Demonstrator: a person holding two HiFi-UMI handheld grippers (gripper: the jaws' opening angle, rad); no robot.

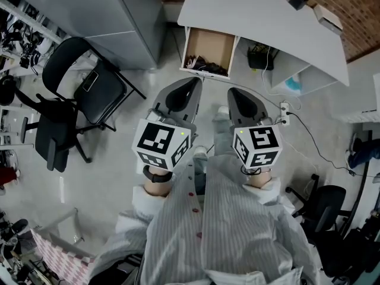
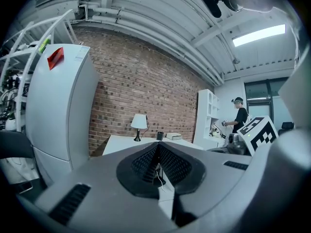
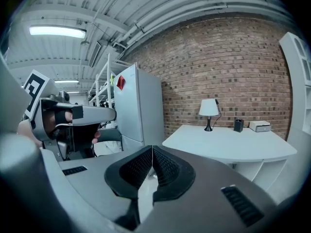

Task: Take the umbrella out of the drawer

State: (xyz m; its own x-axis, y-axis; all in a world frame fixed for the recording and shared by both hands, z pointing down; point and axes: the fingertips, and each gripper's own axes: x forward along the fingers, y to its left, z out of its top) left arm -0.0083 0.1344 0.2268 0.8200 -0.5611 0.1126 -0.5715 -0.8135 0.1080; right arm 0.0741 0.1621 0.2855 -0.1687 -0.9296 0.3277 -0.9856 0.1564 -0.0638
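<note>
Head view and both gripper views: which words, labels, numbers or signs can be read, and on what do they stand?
No text can be read in any view.
Red sticker on the fridge: no legible print.
Faint label beside it: too small to read.
Left cube, right cube: square code patterns only, no letters.
</note>
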